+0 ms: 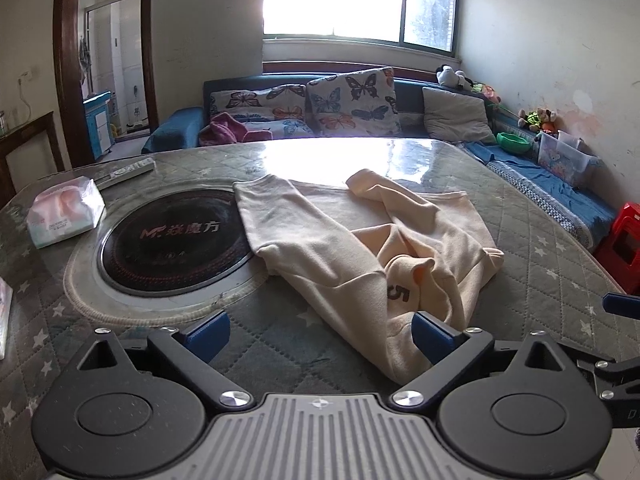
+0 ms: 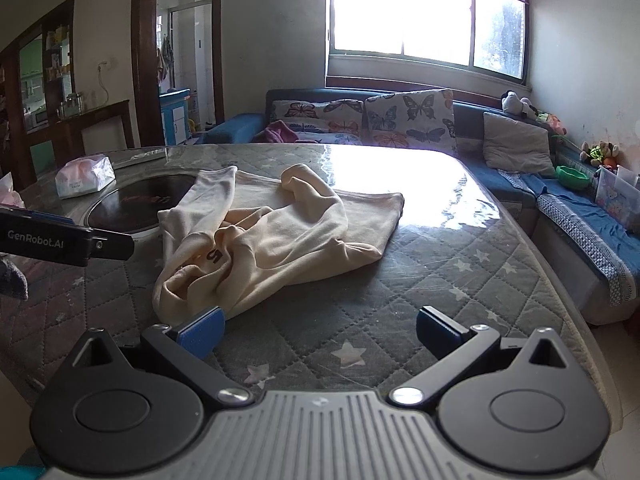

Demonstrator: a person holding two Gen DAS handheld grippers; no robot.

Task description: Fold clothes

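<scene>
A cream sweatshirt (image 1: 360,240) is lying crumpled on the quilted grey table (image 1: 540,248), one sleeve stretching back over the edge of the round black cooktop (image 1: 172,248) set into the tabletop. The left gripper (image 1: 320,334) is hovering low at the garment's near edge with its jaws spread wide, gripping nothing. The right gripper (image 2: 320,330) is hanging just to the right of the same near edge, also released and empty. A tissue pack (image 1: 64,212) is sitting beyond the cooktop, apart from the sweatshirt.
</scene>
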